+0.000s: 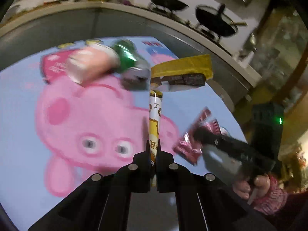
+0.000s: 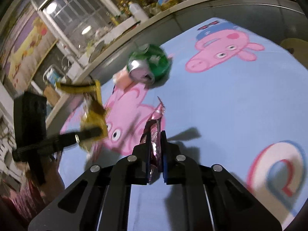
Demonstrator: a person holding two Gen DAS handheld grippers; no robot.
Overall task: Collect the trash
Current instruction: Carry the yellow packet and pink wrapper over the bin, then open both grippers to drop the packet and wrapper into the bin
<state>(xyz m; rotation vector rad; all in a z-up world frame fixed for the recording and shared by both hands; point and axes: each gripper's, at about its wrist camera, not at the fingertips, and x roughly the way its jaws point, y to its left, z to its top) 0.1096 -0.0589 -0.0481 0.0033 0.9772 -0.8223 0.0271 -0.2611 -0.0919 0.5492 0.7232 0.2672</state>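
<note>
Wrappers fill both your grips: the left gripper (image 1: 153, 150) is clamped on a yellow wrapper (image 1: 155, 115), the right gripper (image 2: 155, 141) on a red wrapper (image 2: 154, 132) — each stretching straight ahead of its fingers. Left on the mat (image 2: 221, 104), the green can (image 2: 152, 65) lies on its side ahead of both, slightly left — about equally near.

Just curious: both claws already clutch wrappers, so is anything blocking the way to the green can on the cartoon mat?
Nothing visible does. The green can lies on the mat against a pink container, with bare mat between it and the right gripper.
</note>
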